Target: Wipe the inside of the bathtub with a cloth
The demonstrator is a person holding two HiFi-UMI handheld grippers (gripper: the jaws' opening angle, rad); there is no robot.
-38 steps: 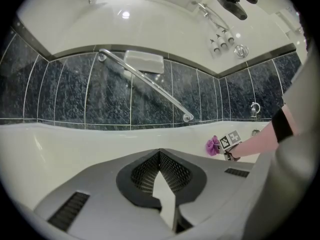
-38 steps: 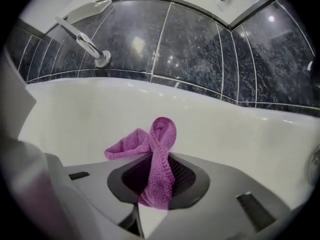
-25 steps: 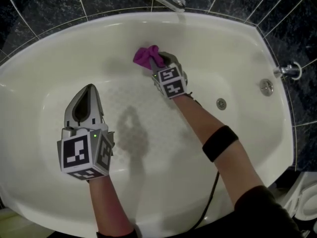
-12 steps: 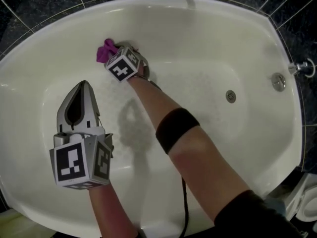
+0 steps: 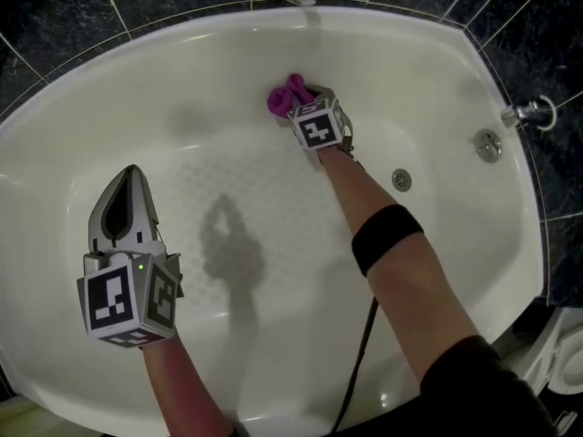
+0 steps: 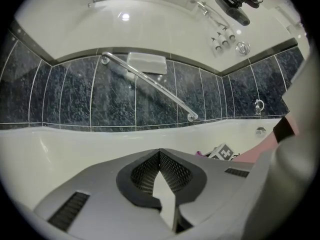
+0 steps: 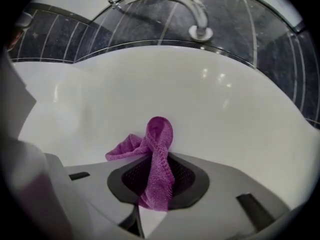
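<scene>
Your right gripper point(image 5: 307, 106) is clenched on the cloth point(image 5: 287, 96), and its jaws have just been closing a little more on it. The cloth runs as a twisted strip between the two pads. Its loop and one loose corner stick out past the tips. Just ahead of the tips is the far wall of the tub point(image 5: 410, 66), and the cloth bunch seems to touch this wall, low, near where the wall curves into the floor. Whether it presses firmly I cannot tell.

Your left gripper point(image 5: 128, 177) has its jaws closed, tip against tip, with nothing between them. It hangs over the floor of the tub. The wall ahead of its tips is well apart from it, so it takes no part in the wiping.

For the progress, I judge that you are in the middle of the work and not near the end. The wiping is under way on the far wall. The tub surface looks equally white everywhere, with no foam or wet trace, so the pictures do not show which parts are done. To be safe, count as left the floor below the right jaws, the area around the drain point(image 5: 402, 180) to the right of them, both curved ends and the near wall behind both grippers.

The cloth is bunched, so only a small part of it meets the wall.
</scene>
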